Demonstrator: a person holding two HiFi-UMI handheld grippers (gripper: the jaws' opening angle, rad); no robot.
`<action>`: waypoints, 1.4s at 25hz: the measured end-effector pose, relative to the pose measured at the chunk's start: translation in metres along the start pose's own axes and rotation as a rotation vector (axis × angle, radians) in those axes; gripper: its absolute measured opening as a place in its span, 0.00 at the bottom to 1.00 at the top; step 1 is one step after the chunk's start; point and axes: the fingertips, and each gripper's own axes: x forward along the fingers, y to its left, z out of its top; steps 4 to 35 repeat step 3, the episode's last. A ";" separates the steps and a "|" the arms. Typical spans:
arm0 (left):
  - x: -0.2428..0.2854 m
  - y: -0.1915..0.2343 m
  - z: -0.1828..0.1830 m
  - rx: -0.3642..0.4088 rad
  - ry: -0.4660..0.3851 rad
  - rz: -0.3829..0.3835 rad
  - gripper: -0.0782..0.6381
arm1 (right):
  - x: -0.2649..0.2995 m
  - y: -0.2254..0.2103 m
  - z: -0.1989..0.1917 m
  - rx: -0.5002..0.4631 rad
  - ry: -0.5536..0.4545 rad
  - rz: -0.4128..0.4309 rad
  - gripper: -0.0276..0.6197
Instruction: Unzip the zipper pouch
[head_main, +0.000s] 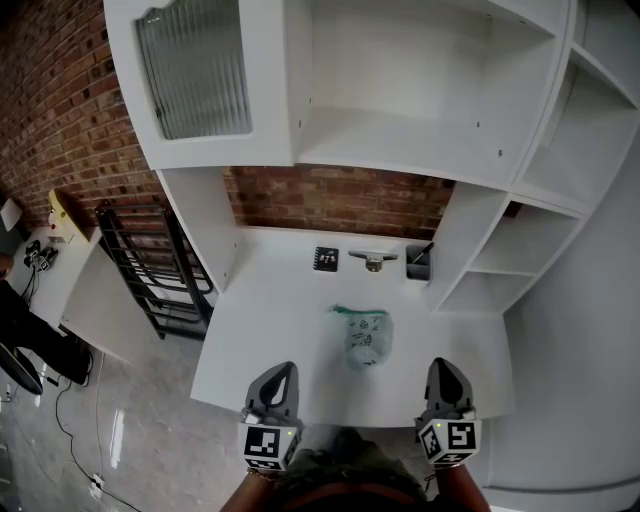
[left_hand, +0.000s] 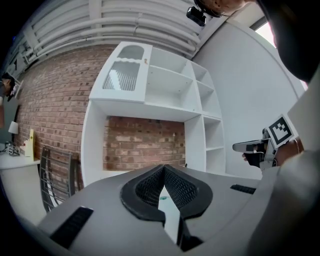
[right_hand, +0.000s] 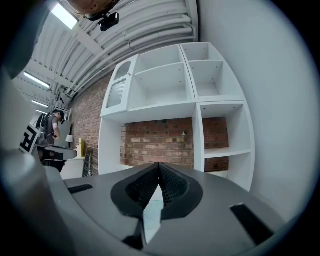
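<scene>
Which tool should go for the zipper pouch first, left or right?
Left, narrowly. The left tool and right tool are both shut, empty and similarly near the zipper pouch; its green zipper end lies leftward.

A loft-like lab or studio: bare brick wall (head_main: 340, 205), white shelf unit (head_main: 420, 130), ribbed ceiling ducts (left_hand: 125, 30), glossy grey floor (head_main: 150, 430).

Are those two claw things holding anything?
Nothing. The left gripper and right gripper are both shut and empty; the zipper pouch lies on the table.
</scene>
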 end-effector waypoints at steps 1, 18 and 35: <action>0.000 -0.001 -0.001 0.002 0.001 0.003 0.11 | 0.001 -0.002 -0.001 -0.002 0.002 0.000 0.04; 0.001 -0.001 -0.003 -0.001 0.000 0.012 0.11 | 0.002 -0.006 -0.003 -0.006 0.007 0.001 0.04; 0.001 -0.001 -0.003 -0.001 0.000 0.012 0.11 | 0.002 -0.006 -0.003 -0.006 0.007 0.001 0.04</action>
